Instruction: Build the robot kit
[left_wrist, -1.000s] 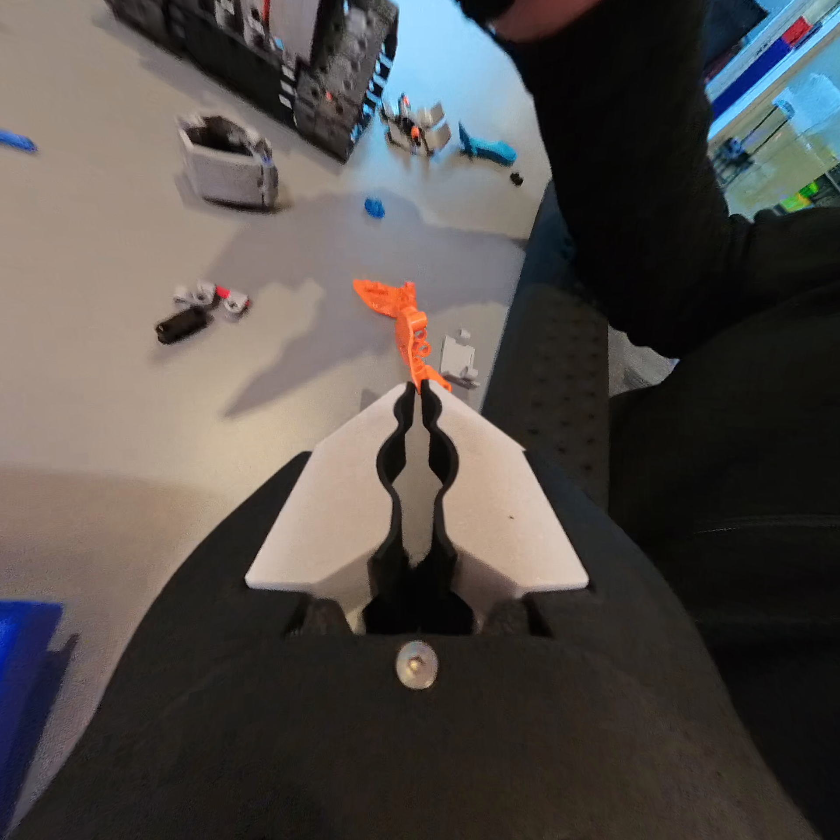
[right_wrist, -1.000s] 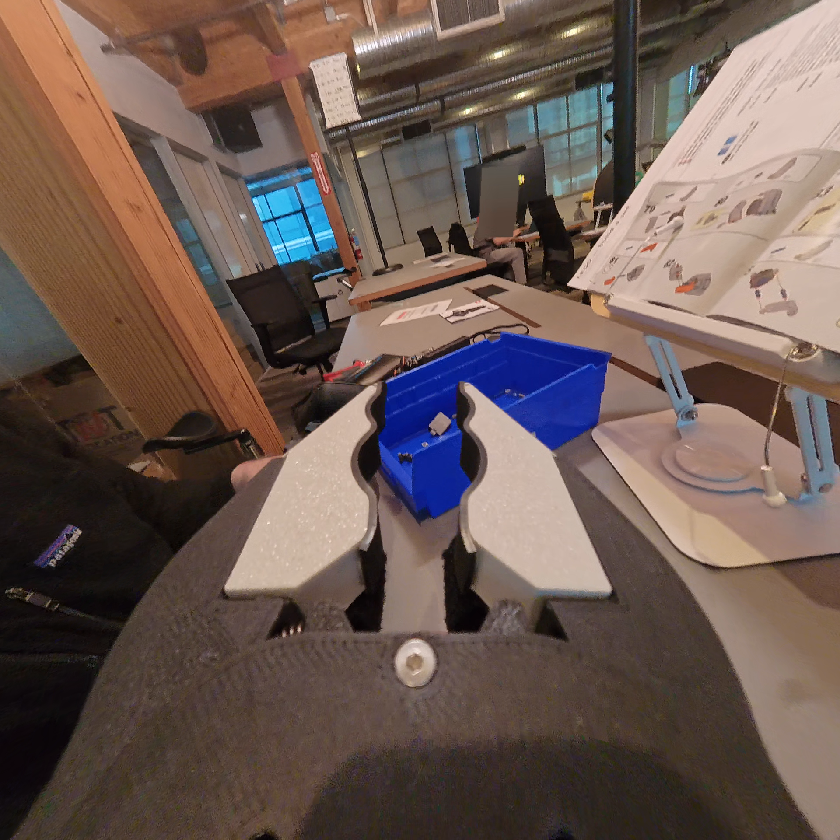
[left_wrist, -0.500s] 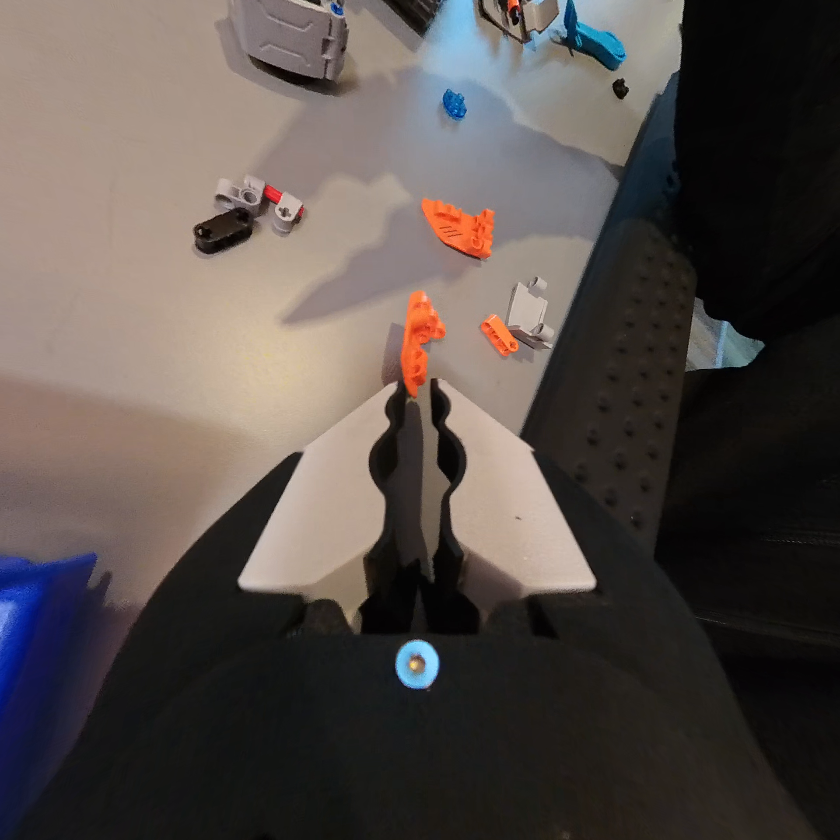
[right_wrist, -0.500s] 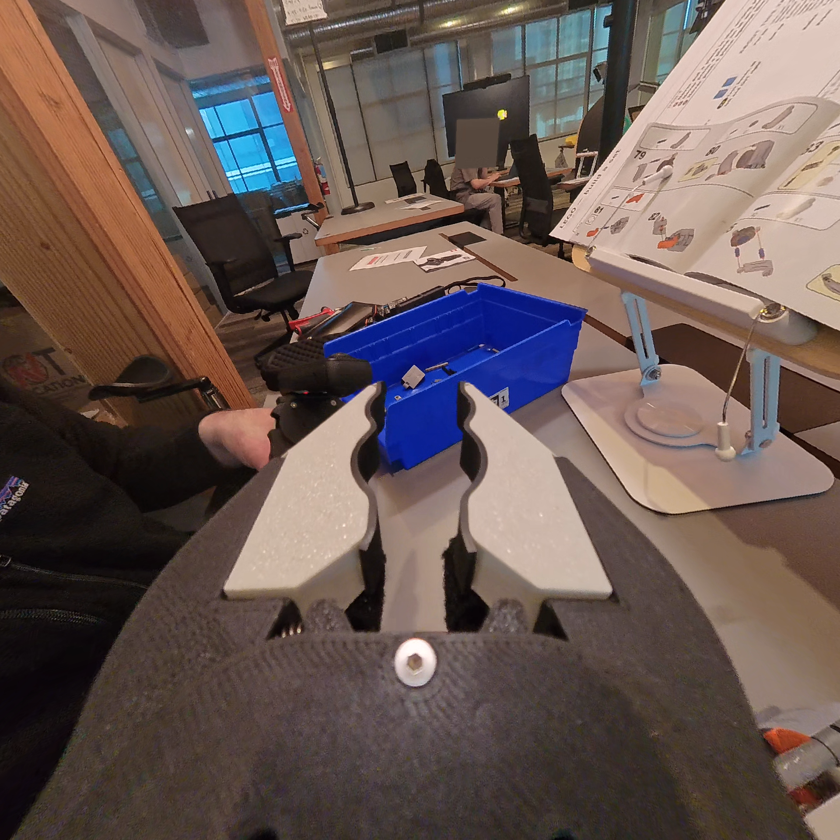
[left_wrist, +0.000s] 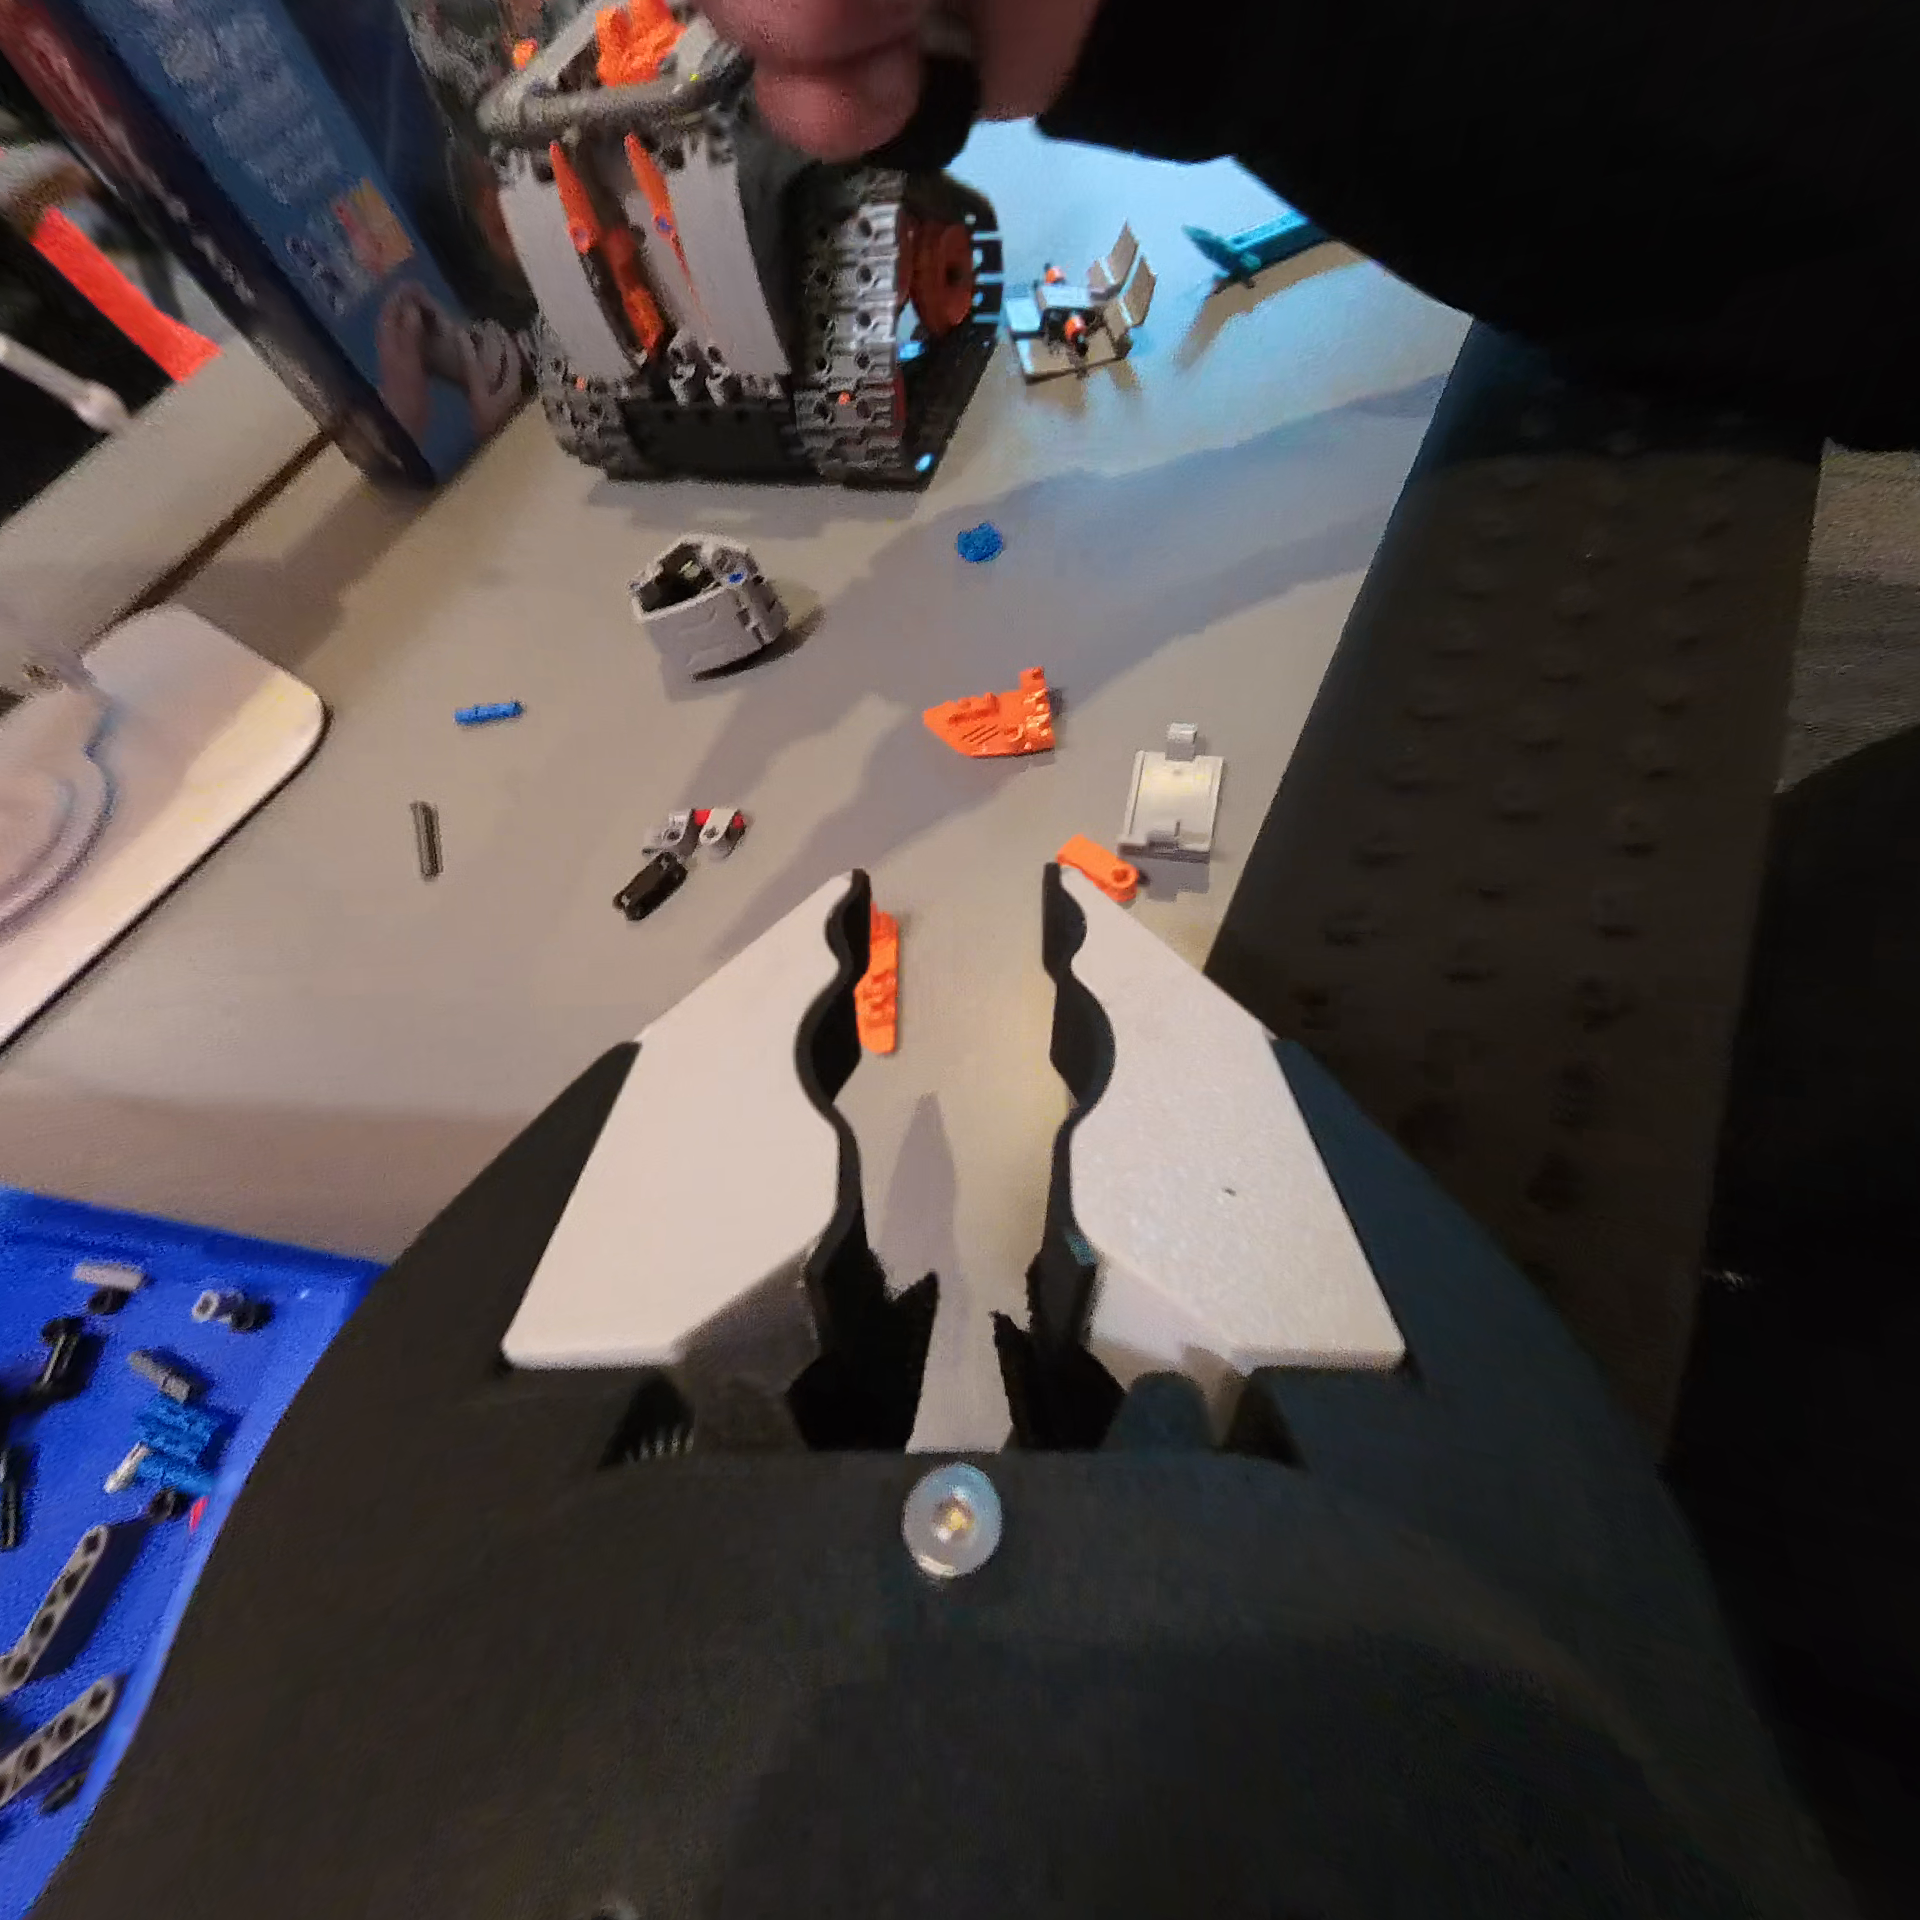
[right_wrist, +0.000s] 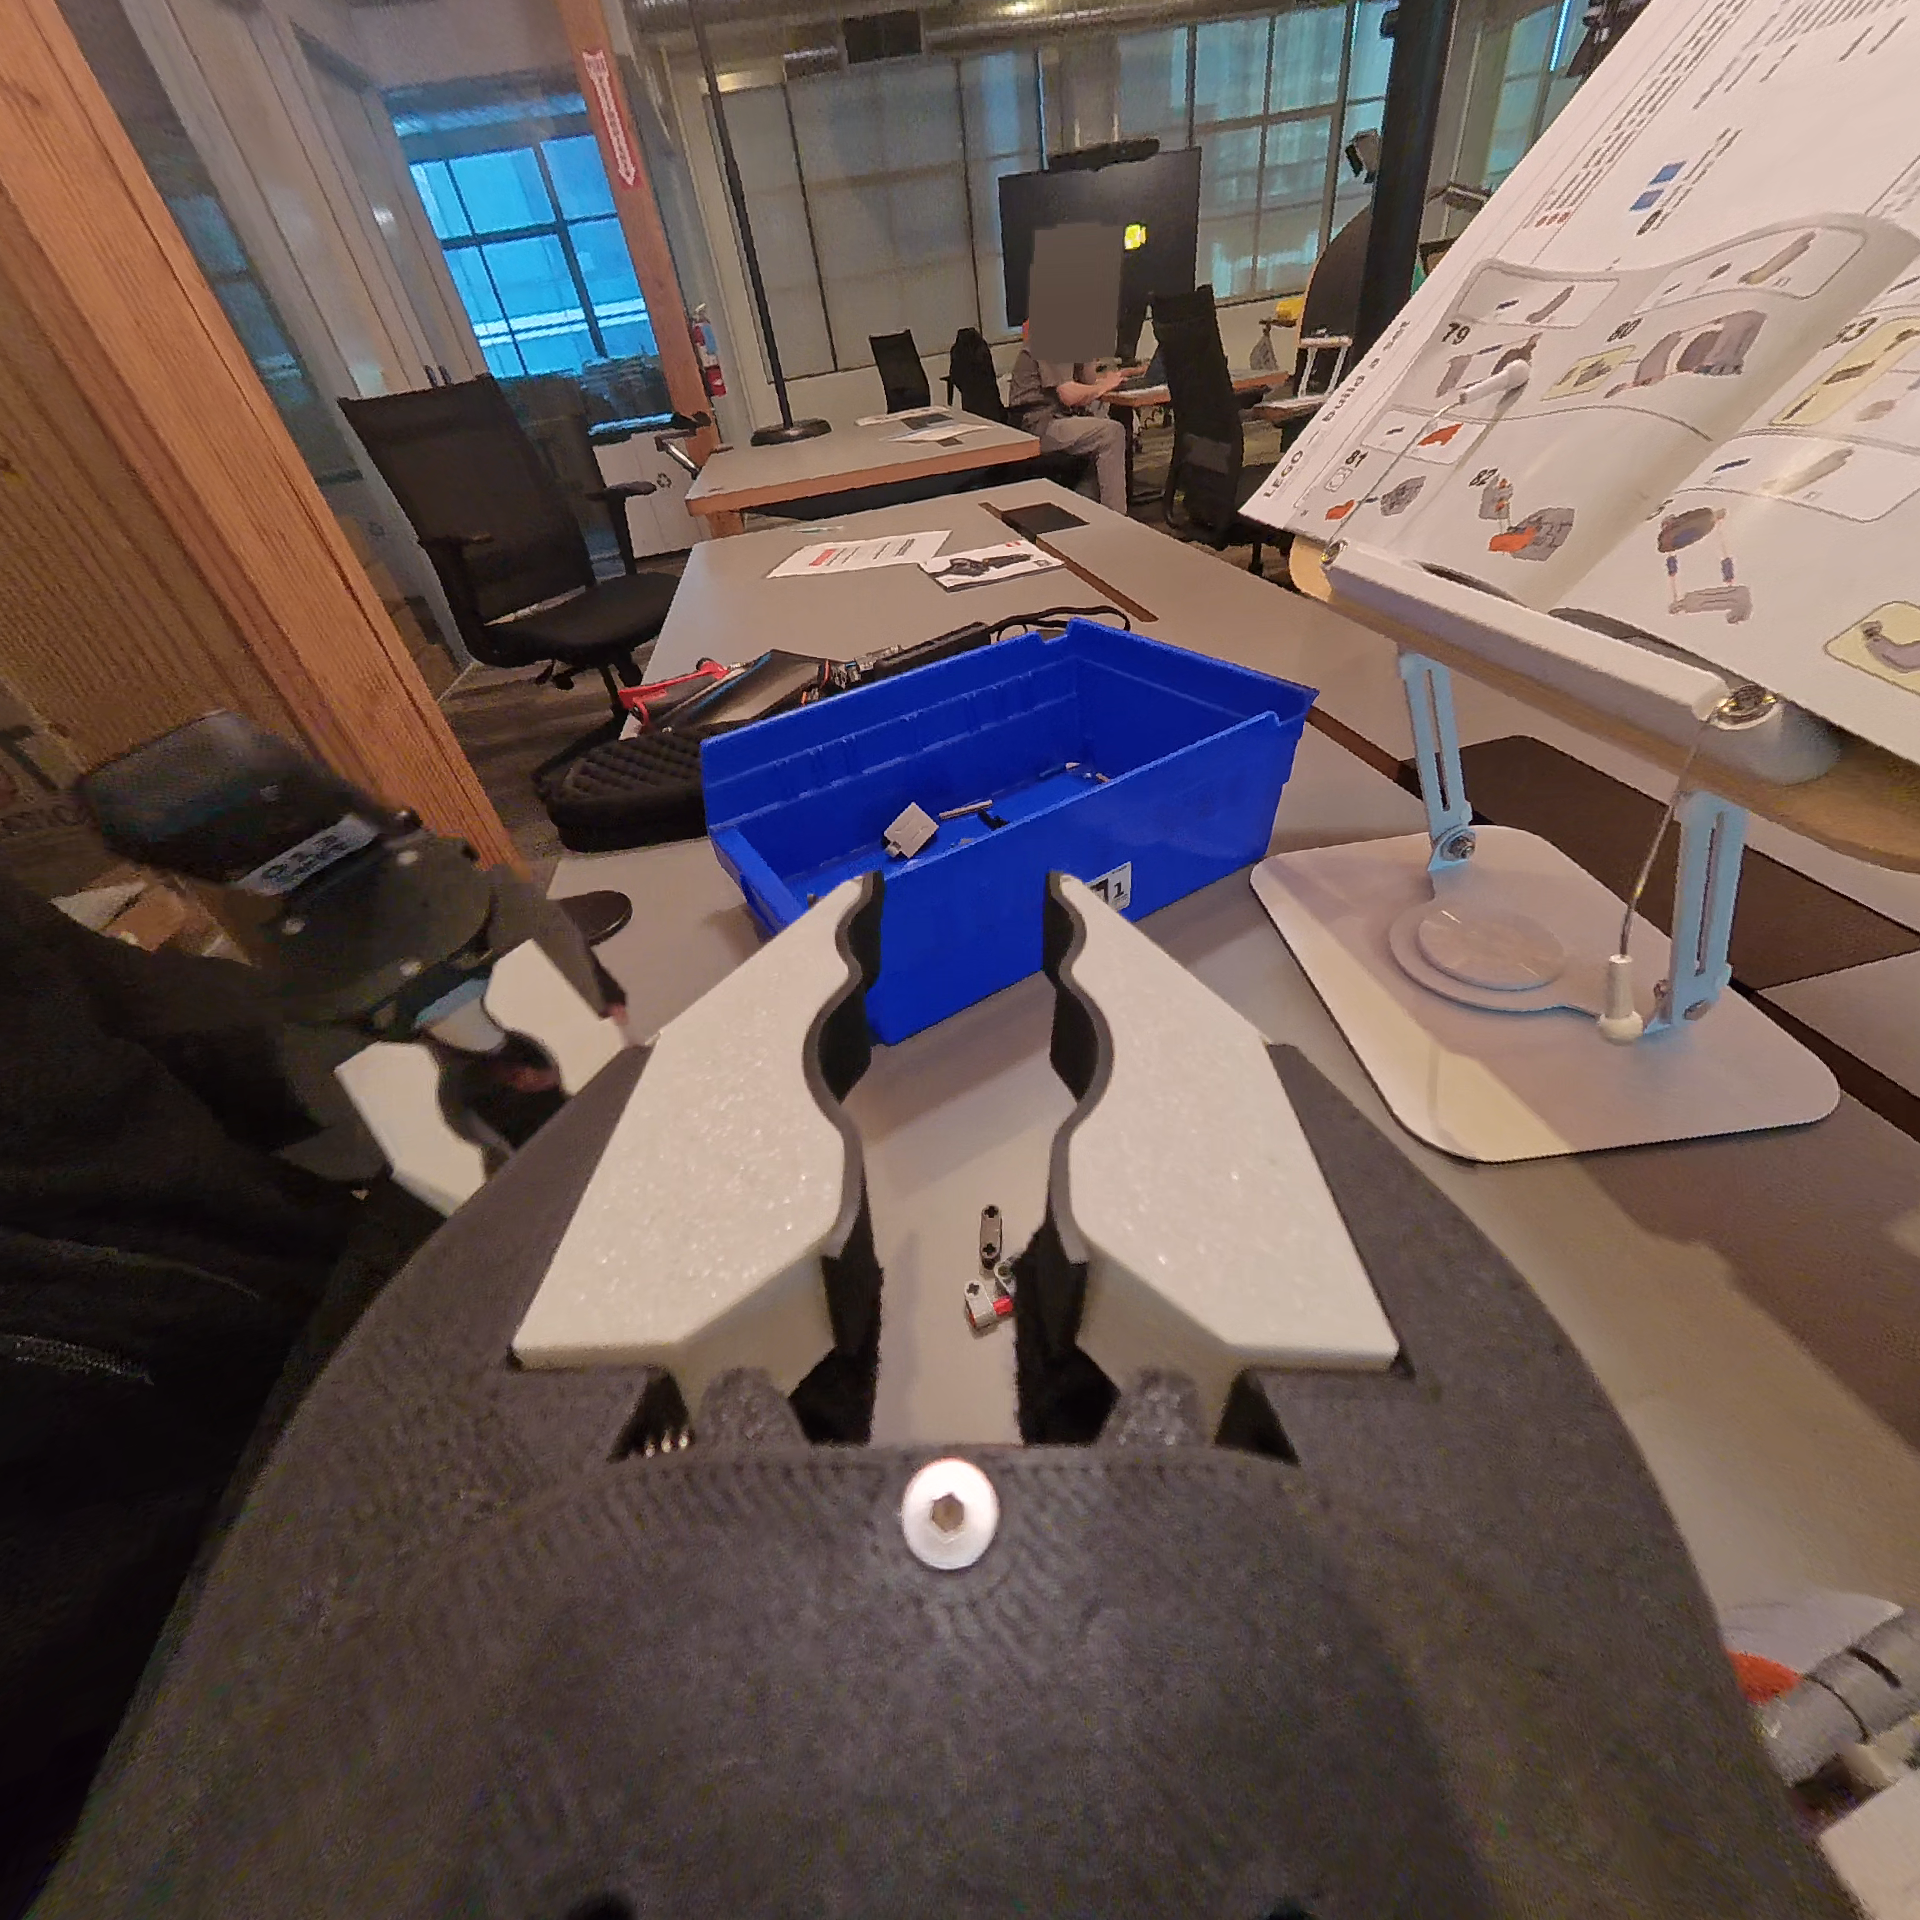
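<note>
My left gripper is open just above the grey table. A narrow orange brick piece sits between its fingers, close against the left pad and well apart from the right one. A small orange connector lies just past the right fingertip. My right gripper is open and empty, facing a blue bin. Small black and grey connectors lie on the table under its fingers. The left gripper also shows in the right wrist view, low at the left.
An orange panel, a grey plate, a grey block and a tracked brick model lie ahead. A hand is over the model. A blue bin of parts is at lower left. A booklet on a white stand stands to the right. The left gripper's tips are roughly 20 cm from the right gripper's.
My left jaws were shut on the orange piece and have opened; it is no longer gripped. The left view has pulled back and tilted up. The right gripper stayed open and swung slightly.
</note>
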